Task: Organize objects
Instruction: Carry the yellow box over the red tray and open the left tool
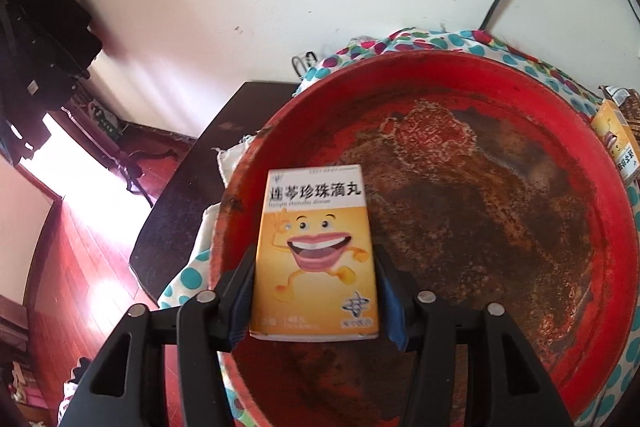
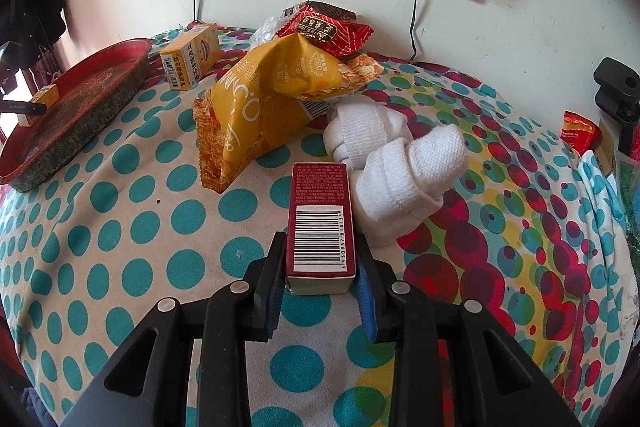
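Clamped in the left gripper [image 1: 316,291] is a glossy yellow cardboard medicine box with a cartoon mouth [image 1: 316,251], long axis pointing away, held over the round, rusty red metal tray [image 1: 600,155]. Right gripper [image 2: 320,287] pinches a slim dark-red carton with a barcode [image 2: 321,223], also lengthwise. Only its view shows the crinkly yellow snack bag [image 2: 248,107] and rolled white socks [image 2: 396,163] on the polka-dot cloth [image 2: 120,227].

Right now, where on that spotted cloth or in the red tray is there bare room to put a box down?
The red tray is bare across its rusty floor beyond the yellow box. The spotted cloth is open between the tray, the yellow snack bag and the dark red box. It is crowded near the wall: bag, red packets, rolled white socks.
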Available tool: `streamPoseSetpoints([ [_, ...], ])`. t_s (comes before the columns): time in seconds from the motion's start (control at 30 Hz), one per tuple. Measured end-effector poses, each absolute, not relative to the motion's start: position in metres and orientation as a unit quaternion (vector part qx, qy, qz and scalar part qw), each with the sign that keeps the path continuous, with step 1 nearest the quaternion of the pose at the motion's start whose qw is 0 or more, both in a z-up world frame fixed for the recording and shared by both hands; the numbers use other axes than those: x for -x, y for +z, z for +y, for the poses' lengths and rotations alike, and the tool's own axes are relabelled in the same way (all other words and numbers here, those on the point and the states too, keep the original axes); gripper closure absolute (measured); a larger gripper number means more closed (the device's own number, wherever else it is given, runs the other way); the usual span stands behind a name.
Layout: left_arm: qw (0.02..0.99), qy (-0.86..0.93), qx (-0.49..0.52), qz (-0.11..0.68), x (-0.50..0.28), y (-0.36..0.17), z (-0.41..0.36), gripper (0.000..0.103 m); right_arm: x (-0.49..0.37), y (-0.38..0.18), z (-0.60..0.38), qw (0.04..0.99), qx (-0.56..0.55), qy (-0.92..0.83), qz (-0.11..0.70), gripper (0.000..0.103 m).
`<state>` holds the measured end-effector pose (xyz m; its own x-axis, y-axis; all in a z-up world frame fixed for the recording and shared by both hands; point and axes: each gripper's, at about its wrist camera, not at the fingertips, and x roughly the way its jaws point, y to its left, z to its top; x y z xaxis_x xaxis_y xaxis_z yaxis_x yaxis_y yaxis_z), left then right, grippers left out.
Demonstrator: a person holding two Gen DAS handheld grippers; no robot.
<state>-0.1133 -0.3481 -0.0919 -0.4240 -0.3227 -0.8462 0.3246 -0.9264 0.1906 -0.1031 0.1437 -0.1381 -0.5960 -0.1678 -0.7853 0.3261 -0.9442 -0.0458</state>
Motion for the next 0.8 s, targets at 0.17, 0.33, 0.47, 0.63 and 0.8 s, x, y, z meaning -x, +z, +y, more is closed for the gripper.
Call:
streamPoseSetpoints([
  [0.17, 0.187, -0.847, -0.498, 0.010, 0.103, -0.088, -0.348, 0.044, 0.104, -0.138, 0.144, 0.138, -0.427, -0.889, 0.094, 0.073],
  [0.33, 0.190, -0.866, -0.462, 0.021, 0.079, -0.065, -0.325, 0.044, 0.104, -0.138, 0.145, 0.139, -0.427, -0.888, 0.094, 0.073],
  [0.47, 0.180, -0.884, -0.428, 0.045, 0.055, -0.053, -0.290, 0.044, 0.106, -0.137, 0.150, 0.146, -0.430, -0.888, 0.077, 0.074],
  [0.63, 0.160, -0.901, -0.394, 0.085, 0.031, -0.053, -0.239, 0.044, 0.108, -0.135, 0.160, 0.135, -0.428, -0.892, 0.052, 0.075],
  [0.8, 0.144, -0.910, -0.383, 0.067, 0.022, -0.061, -0.209, 0.044, 0.097, -0.134, 0.159, 0.115, -0.433, -0.893, 0.043, 0.075],
])
